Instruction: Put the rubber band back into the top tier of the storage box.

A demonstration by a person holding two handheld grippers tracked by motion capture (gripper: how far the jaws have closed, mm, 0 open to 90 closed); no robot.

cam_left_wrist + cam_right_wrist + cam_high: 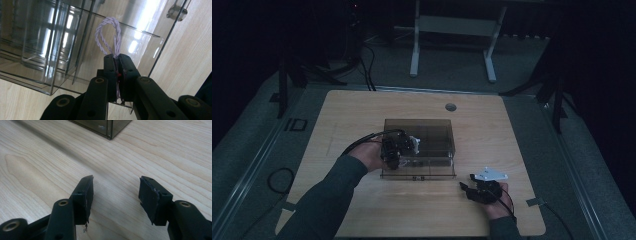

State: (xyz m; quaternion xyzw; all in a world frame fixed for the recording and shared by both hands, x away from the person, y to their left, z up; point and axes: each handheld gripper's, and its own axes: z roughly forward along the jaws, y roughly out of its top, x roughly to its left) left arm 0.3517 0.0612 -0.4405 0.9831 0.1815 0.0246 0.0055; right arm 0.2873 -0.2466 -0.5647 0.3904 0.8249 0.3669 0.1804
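Desk (362, 115) of pale wood carries a clear smoked-plastic box (432, 131) with inner dividers, standing near its centre. Left gripper (398, 148) sits at the box's near left side, jaws clamped tight on a loop of lilac twisted cord (108, 37), which rises from the jaws against the box wall. Right gripper (473, 186) rests on the desk near the right front edge, jaws wide and holding nothing.
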